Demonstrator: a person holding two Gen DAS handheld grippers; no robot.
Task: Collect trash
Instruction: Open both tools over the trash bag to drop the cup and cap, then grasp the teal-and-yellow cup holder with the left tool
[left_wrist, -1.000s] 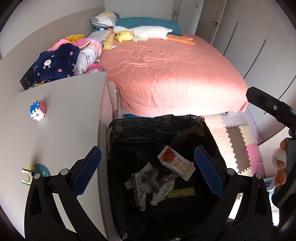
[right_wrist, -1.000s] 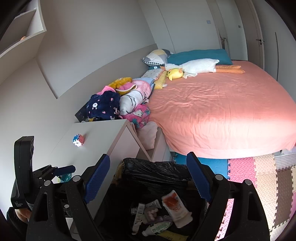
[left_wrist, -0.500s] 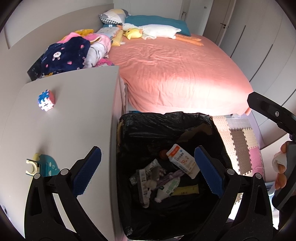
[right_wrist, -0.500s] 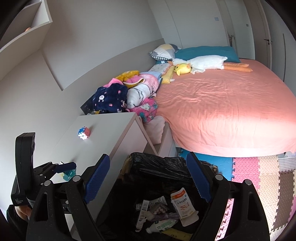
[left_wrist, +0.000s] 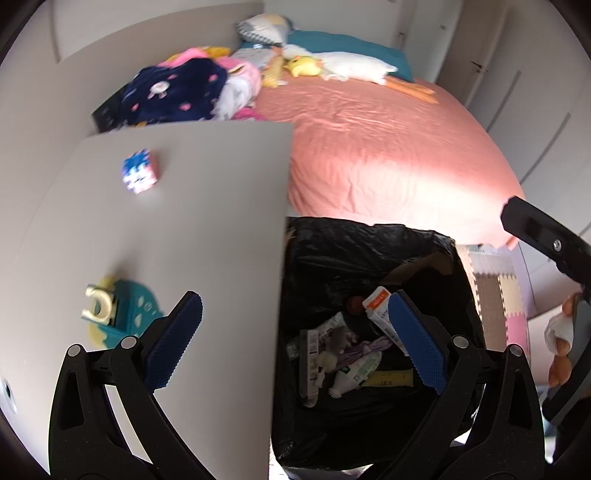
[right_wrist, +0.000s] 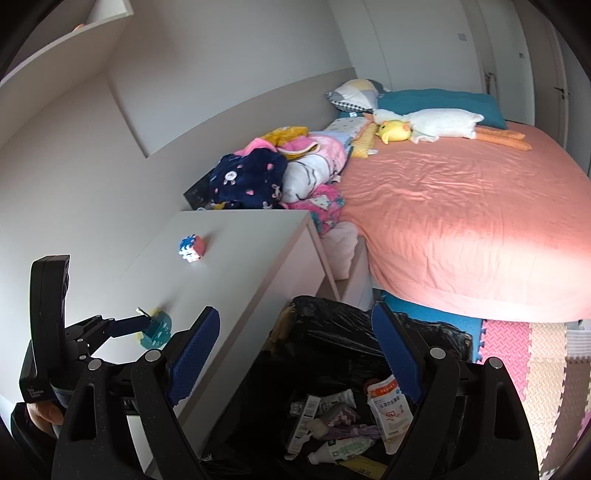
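A bin lined with a black bag (left_wrist: 369, 251) (right_wrist: 343, 332) stands between a white nightstand and the bed. Inside lie several wrappers, a tube and a white pouch (left_wrist: 376, 314) (right_wrist: 389, 410). My left gripper (left_wrist: 293, 339) is open and empty, over the nightstand's right edge and the bin. My right gripper (right_wrist: 293, 354) is open and empty above the bin. On the nightstand lie a teal and yellow toy (left_wrist: 114, 314) (right_wrist: 157, 330) and a colourful puzzle cube (left_wrist: 140, 175) (right_wrist: 192, 248).
The white nightstand (left_wrist: 207, 221) (right_wrist: 240, 258) is left of the bin. A bed with a salmon sheet (left_wrist: 388, 147) (right_wrist: 461, 221) lies behind, with piled clothes (right_wrist: 258, 173) and plush toys (right_wrist: 424, 123). Foam floor mats (right_wrist: 535, 362) are at the right.
Both grippers have shifted left toward the nightstand, so the nightstand top fills more of the left wrist view. Both stay open. The trash in the bin has not moved.
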